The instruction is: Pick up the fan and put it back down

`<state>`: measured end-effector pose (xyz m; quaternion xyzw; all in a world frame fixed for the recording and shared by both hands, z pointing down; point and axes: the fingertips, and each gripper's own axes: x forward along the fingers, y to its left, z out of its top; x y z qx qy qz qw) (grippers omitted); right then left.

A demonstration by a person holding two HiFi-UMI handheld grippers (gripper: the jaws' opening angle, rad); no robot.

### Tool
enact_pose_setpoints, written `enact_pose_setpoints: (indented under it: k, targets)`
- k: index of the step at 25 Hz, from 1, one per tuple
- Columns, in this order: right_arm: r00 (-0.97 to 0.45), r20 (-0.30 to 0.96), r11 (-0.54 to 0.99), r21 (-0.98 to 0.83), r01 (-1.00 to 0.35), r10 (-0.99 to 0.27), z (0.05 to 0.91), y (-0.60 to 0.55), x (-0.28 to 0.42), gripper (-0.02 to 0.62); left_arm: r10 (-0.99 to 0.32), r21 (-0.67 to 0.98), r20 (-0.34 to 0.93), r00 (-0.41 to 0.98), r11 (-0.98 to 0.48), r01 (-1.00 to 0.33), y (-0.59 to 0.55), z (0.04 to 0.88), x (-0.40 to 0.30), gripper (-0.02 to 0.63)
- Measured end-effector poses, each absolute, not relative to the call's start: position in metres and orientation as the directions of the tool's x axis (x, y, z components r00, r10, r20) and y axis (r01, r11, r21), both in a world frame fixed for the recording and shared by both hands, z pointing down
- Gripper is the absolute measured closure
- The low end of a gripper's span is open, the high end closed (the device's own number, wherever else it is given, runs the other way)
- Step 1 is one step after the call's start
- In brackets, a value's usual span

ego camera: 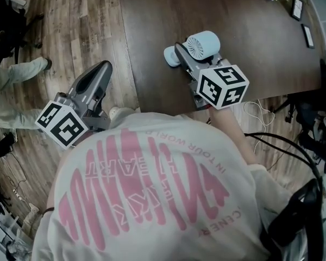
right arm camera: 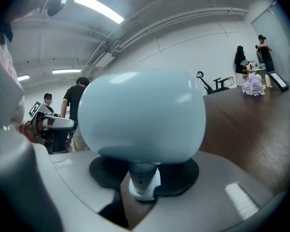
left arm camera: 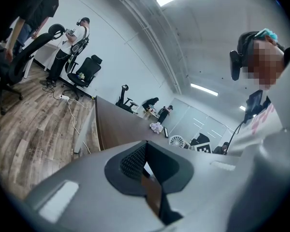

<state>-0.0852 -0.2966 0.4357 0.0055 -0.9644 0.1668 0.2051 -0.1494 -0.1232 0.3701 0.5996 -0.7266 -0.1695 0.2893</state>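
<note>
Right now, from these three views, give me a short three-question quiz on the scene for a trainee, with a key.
1. True or false: the left gripper hangs over the wooden floor, beside the table rather than above it.
2. Which part of the fan sits between the jaws of the right gripper? A. the stem under its round head. B. the front grille. C. no part, the jaws are empty.
3. In a word or two, what colour is the fan's housing?

Key: 1 true. 2 A. 3 light blue.
</note>
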Motion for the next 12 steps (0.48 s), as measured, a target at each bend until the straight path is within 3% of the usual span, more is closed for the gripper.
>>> enact_pose_setpoints:
  k: [12]
  targets:
    - [-0.911, 0.405, 0.957, -0.287, -0.05, 0.074, 0.439, -0.293, -0.085, 0.451, -0.973, 0.584, 0.21, -0.099, 0.206, -0.785, -0.134, 0.367, -0.147, 0.591]
